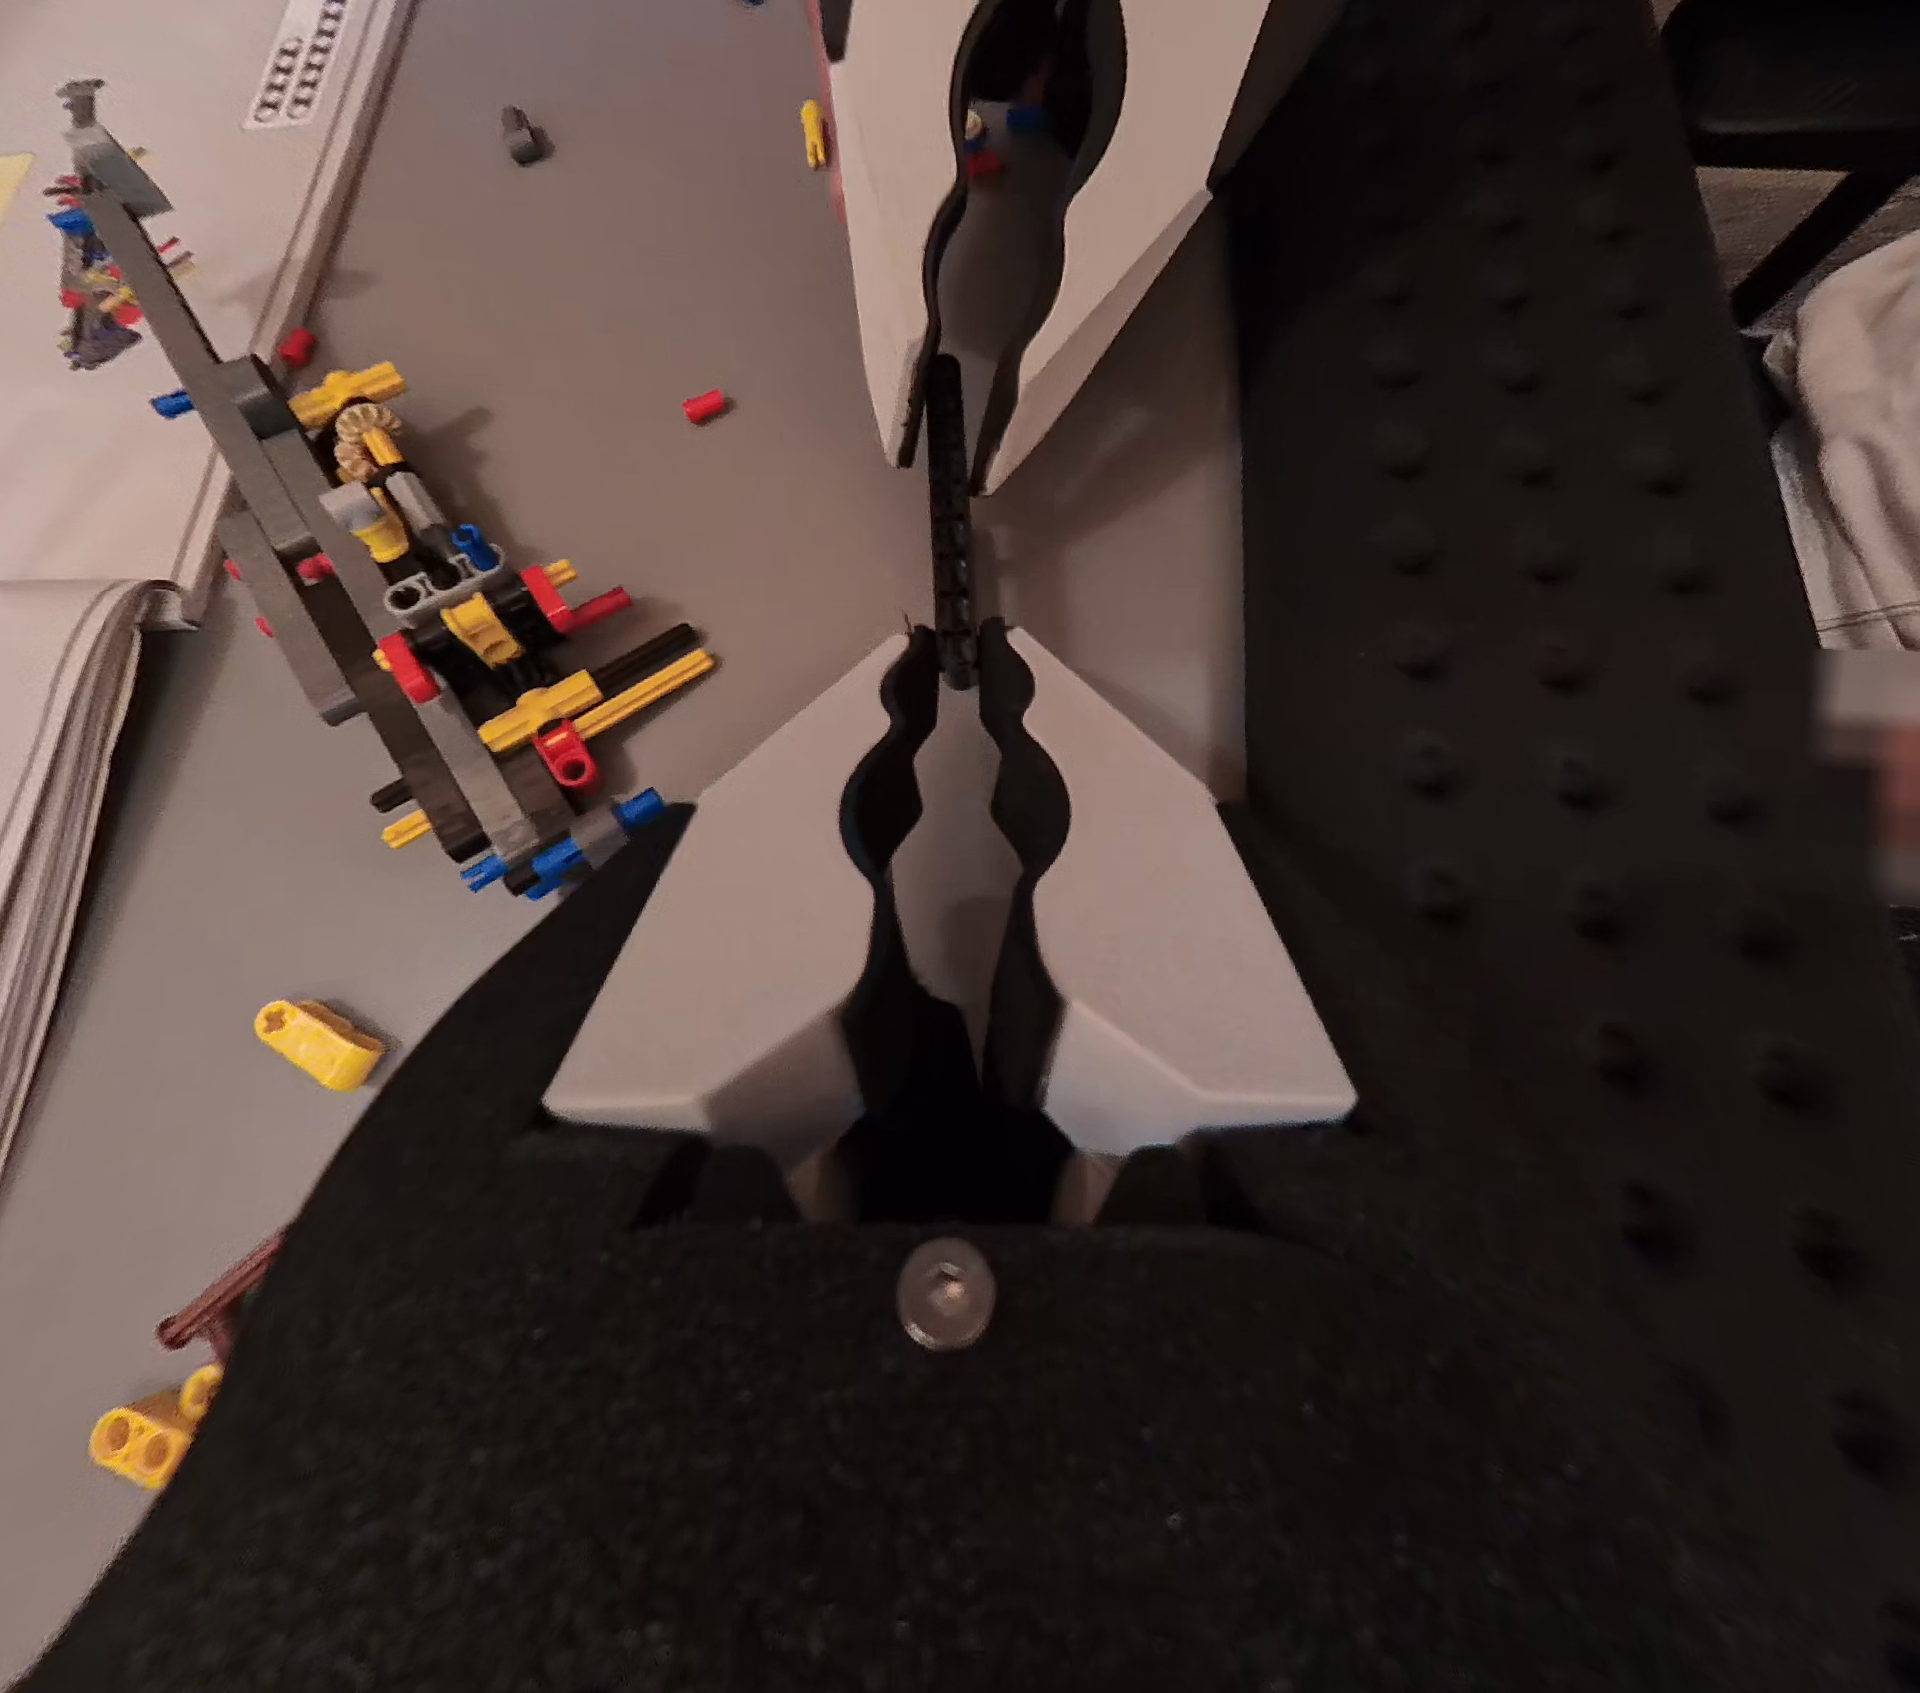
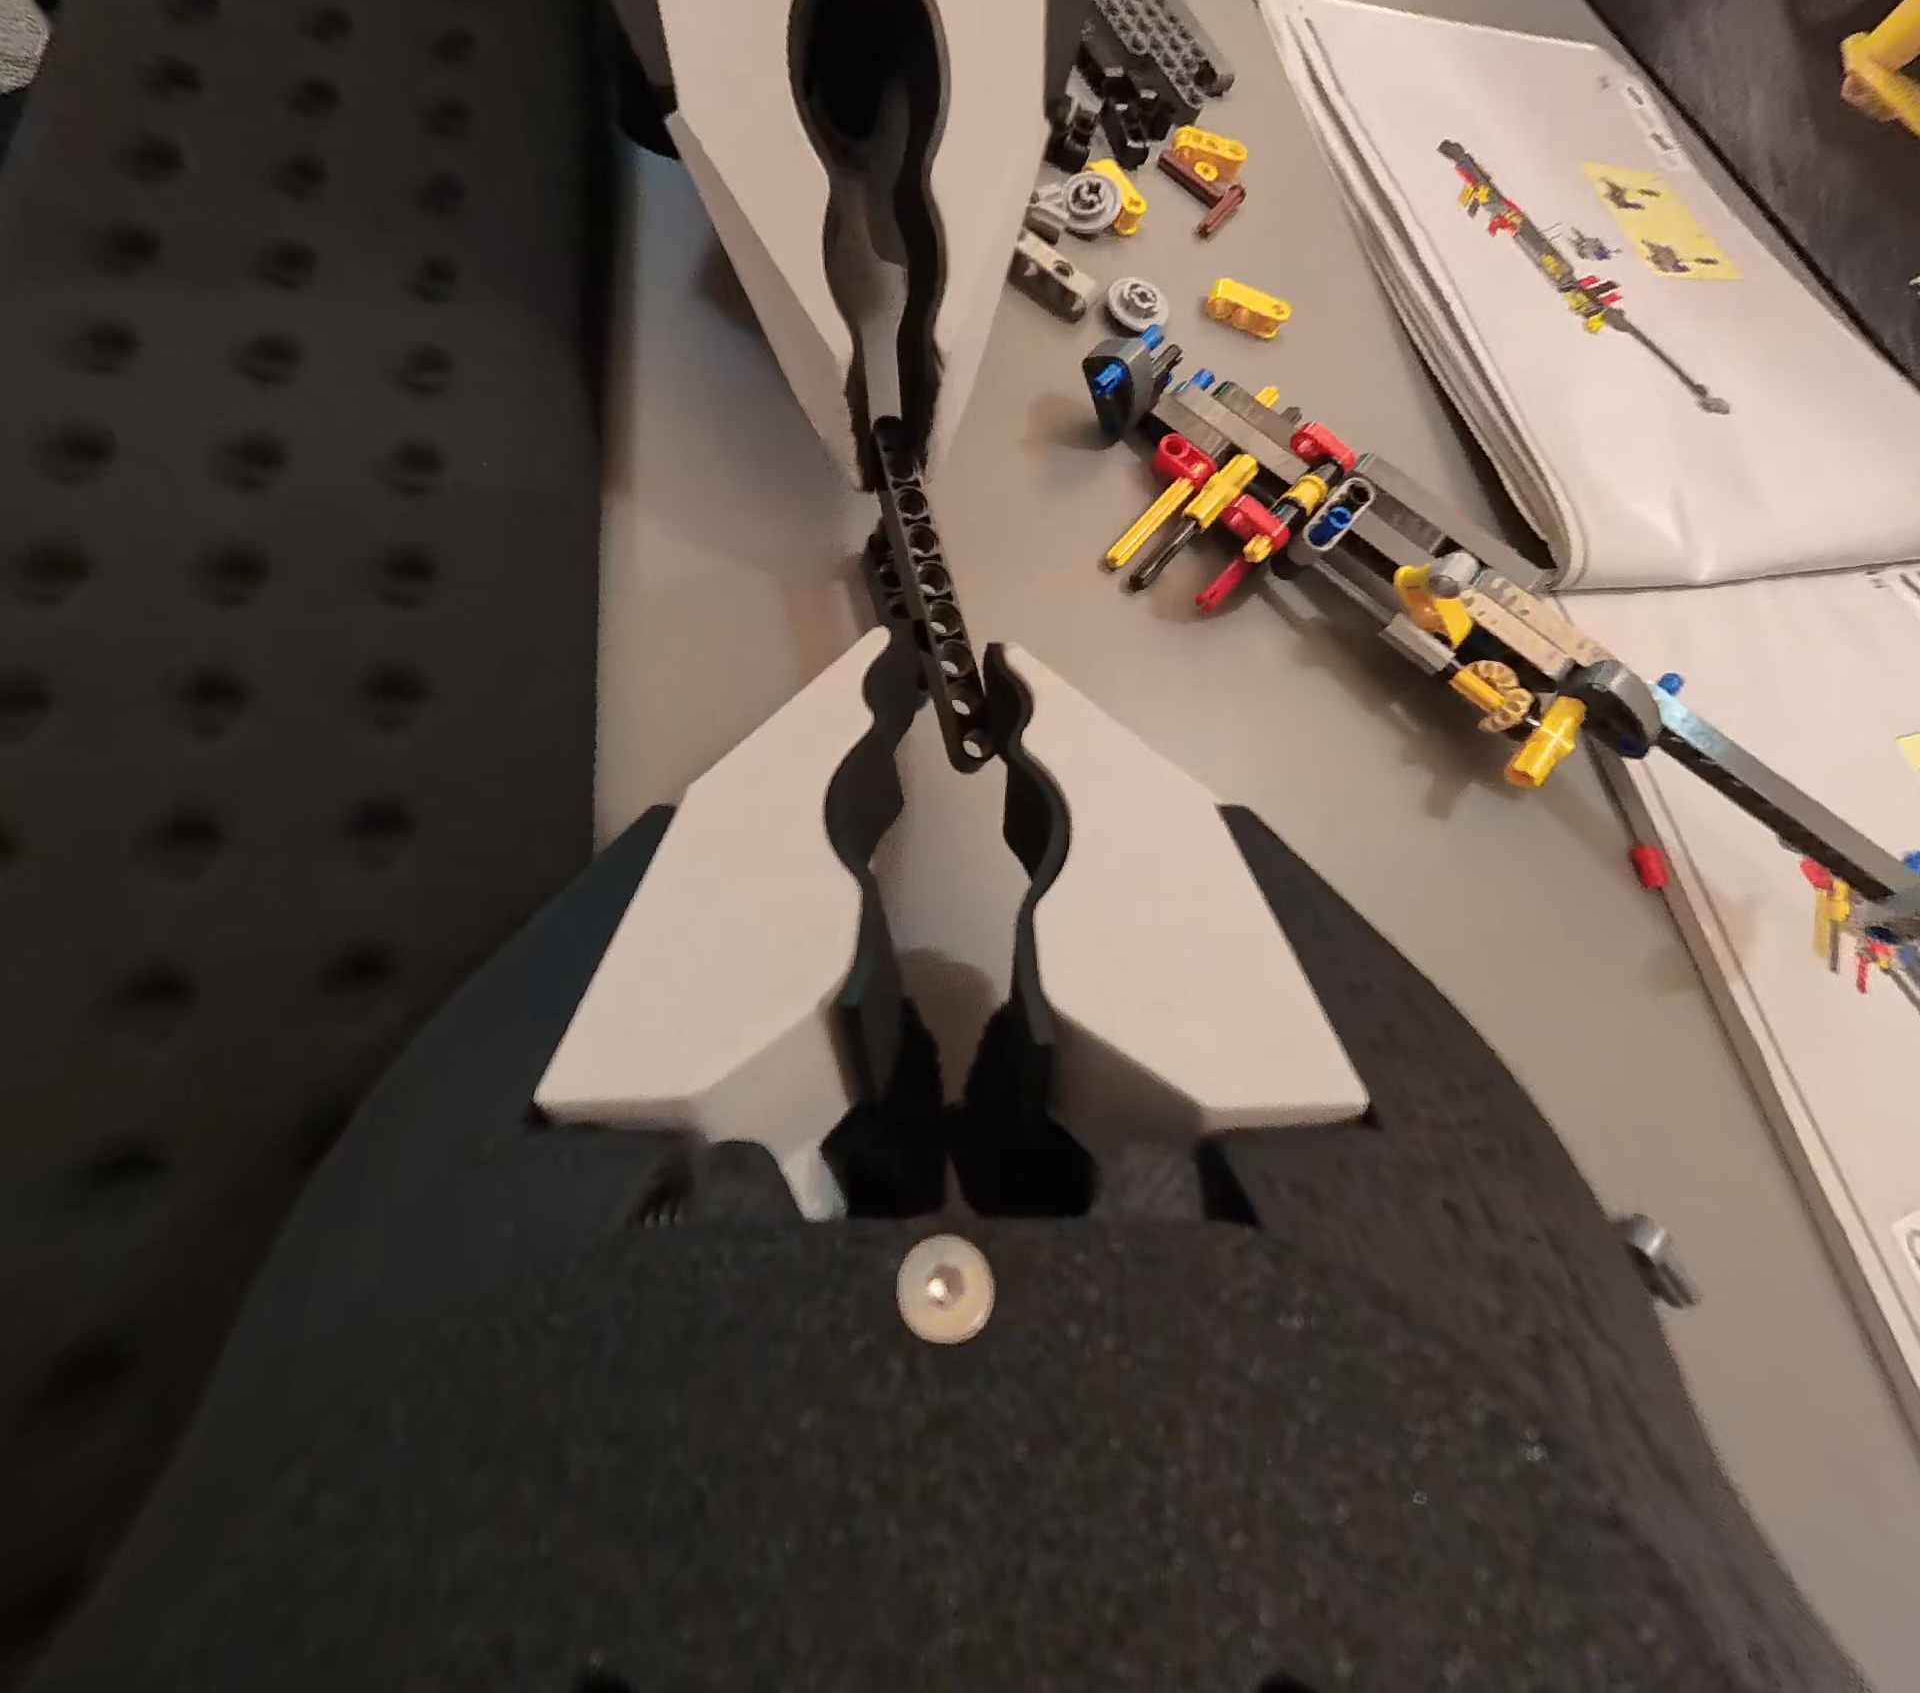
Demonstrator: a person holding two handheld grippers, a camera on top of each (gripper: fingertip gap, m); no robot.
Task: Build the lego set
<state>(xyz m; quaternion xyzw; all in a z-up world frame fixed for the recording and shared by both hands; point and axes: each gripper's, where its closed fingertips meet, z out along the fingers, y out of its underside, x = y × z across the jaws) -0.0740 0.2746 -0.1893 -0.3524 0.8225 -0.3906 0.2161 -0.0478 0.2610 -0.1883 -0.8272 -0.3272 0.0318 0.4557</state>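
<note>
Holding a black beam (image 1: 954, 521) between both grippers, we start in the left wrist view: our left gripper (image 1: 951, 656) is clamped on the near end, and the right gripper (image 1: 940, 438) comes down from the top, pinching the far end. We see the beam edge-on, above the table (image 1: 582, 241) and straight ahead between our fingertips. We judge this a hand-over or a re-grip, each tool taking one end so the piece cannot drop. Off to the left lies the half-built model (image 1: 436, 604), resting partly on the booklet (image 1: 208, 85), with loose pins scattered nearby.

Now the right wrist view: the beam (image 2: 928, 594) shows its row of holes and runs slightly aslant. Our right gripper (image 2: 951, 698) is closed on its lower end; the left gripper (image 2: 883, 438) bites the upper end. The model (image 2: 1351, 521) sits well to the right beside the booklet (image 2: 1558, 272), apart from the beam, so fitting is not yet done.
</note>
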